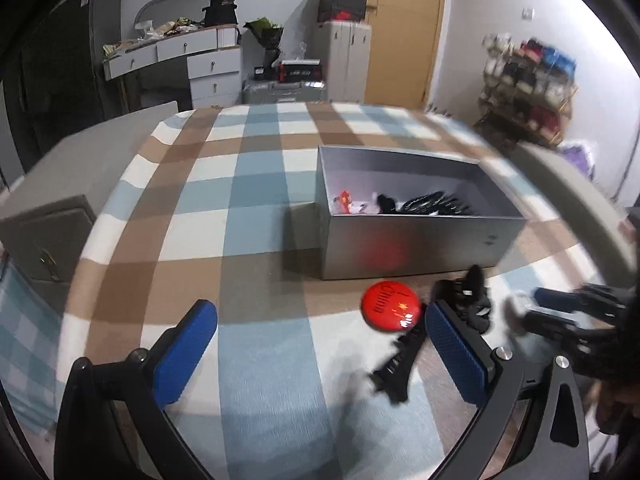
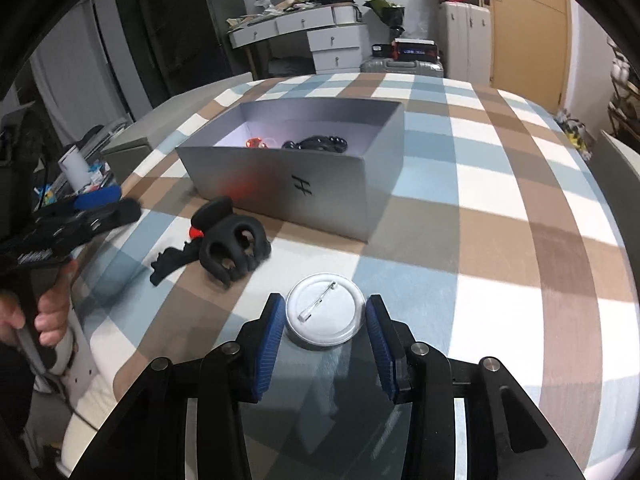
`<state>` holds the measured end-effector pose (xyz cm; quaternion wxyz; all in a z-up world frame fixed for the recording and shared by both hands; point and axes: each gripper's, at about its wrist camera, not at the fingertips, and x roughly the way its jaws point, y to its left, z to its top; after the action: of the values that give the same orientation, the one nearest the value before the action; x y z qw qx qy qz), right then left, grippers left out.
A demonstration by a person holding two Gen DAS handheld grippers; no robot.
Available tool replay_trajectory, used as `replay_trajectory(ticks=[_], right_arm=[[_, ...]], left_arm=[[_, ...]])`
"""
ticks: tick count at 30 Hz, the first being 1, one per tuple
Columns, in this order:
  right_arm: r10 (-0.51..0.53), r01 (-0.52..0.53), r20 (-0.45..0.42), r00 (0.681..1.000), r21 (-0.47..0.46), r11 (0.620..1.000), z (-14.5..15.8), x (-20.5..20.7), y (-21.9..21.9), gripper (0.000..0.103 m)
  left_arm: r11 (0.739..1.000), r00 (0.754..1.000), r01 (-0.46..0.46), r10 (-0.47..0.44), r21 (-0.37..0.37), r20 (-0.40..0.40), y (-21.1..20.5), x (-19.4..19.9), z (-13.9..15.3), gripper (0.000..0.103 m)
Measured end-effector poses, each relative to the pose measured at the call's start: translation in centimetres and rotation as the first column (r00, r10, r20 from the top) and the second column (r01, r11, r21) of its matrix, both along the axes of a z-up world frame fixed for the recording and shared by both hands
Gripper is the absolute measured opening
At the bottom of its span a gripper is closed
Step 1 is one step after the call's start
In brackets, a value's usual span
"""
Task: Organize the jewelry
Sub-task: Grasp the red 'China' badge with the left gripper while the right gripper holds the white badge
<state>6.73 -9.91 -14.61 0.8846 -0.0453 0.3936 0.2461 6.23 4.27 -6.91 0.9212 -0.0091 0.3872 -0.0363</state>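
Note:
A grey open box (image 1: 404, 246) stands on the checked tablecloth and holds a red piece and black hair clips (image 1: 434, 203); it also shows in the right wrist view (image 2: 304, 190). My right gripper (image 2: 326, 326) is shut on a round pin badge (image 2: 325, 322), white back up. In the left wrist view it (image 1: 532, 312) is blurred at the right. My left gripper (image 1: 320, 344) is open and empty above the cloth. A red badge (image 1: 390, 306) lies in front of the box. A black claw clip (image 2: 234, 246) and a flat black clip (image 2: 172, 260) lie beside it.
The table's left edge drops to a grey cabinet (image 1: 48, 236). Behind the table stand a white desk with drawers (image 1: 192, 64), suitcases (image 1: 284, 90) and a shoe rack (image 1: 528, 84). My left gripper also shows at the left of the right wrist view (image 2: 104, 204).

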Motion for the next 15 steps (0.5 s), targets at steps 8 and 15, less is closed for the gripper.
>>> replay_trajectory(ticks=[8, 15], right_arm=[[0.001, -0.004, 0.041, 0.999, 0.09, 0.996, 0.9, -1.0, -0.6, 0.041], [0.027, -0.037, 0.091, 0.995, 0.111, 0.993, 1.8, -1.7, -0.1, 0.041]], left_arm=[[0.999, 0.993, 0.046, -0.045, 0.008, -0.107, -2.0, 2.0, -1.5, 0.099], [0.998, 0.988, 0.056, -0.05, 0.034, -0.148, -2.7, 2.8, -2.1, 0.082]])
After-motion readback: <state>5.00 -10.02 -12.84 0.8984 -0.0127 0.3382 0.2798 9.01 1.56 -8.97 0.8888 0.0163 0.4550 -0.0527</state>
